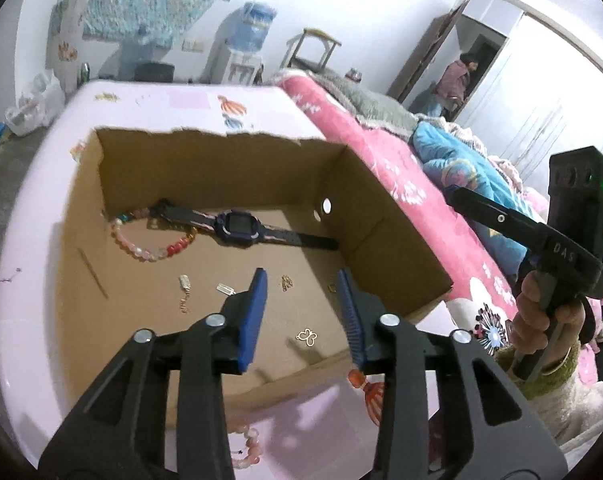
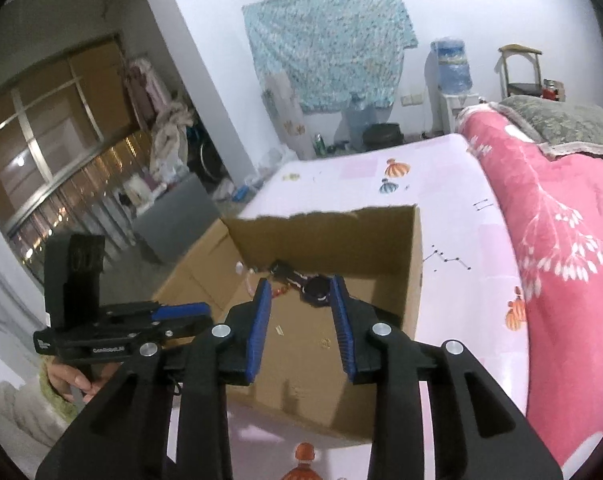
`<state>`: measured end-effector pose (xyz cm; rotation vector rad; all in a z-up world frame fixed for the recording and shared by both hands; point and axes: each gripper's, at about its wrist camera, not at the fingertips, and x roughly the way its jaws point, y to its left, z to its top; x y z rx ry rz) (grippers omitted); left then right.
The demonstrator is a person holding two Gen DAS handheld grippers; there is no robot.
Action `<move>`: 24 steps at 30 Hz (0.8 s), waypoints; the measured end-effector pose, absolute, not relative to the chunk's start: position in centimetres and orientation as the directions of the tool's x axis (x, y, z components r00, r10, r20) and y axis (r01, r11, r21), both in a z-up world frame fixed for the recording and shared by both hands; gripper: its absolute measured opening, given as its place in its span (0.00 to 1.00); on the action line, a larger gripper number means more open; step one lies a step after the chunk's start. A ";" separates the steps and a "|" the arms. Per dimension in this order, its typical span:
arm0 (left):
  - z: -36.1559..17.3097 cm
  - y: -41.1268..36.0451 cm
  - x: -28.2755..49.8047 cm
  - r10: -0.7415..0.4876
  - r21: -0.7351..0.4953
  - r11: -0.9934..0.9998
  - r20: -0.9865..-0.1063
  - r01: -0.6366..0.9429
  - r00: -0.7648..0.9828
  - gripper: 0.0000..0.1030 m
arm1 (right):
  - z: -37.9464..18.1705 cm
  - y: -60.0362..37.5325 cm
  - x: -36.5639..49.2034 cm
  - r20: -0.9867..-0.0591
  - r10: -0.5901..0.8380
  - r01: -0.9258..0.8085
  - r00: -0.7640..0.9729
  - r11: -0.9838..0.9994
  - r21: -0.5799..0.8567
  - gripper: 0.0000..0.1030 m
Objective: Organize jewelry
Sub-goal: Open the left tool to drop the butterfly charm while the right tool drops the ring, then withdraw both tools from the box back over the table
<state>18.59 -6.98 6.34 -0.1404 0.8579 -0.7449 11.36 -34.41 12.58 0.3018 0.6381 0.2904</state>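
Jewelry box (image 1: pixel 221 168) holds a butterfly charm (image 1: pixel 306 337) only the spread left hand-held gripper (image 1: pixel 303 280) view shows

left tongs (image 1: pixel 301 276): parted, empty | right tongs (image 2: pixel 301 284): parted, seemingly empty | side by side

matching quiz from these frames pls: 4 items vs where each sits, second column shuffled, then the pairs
Items:
1. watch
2. bead bracelet
3. butterfly charm
4. pink bracelet

Places:
A. on the tablecloth, outside the box, under the left gripper
B. box floor, nearest the open front edge
C. stretched along the foot of the back wall
D. back left corner of the box, a loop beside the strap end

Pairs: 1-C, 2-D, 3-B, 4-A
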 end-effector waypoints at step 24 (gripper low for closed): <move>-0.6 -1.0 8.2 -0.273 -0.079 0.924 -0.822 0.373 0.501 0.76 | -0.8 -32.4 1.8 -0.781 0.215 0.084 0.586 0.943 0.322 0.38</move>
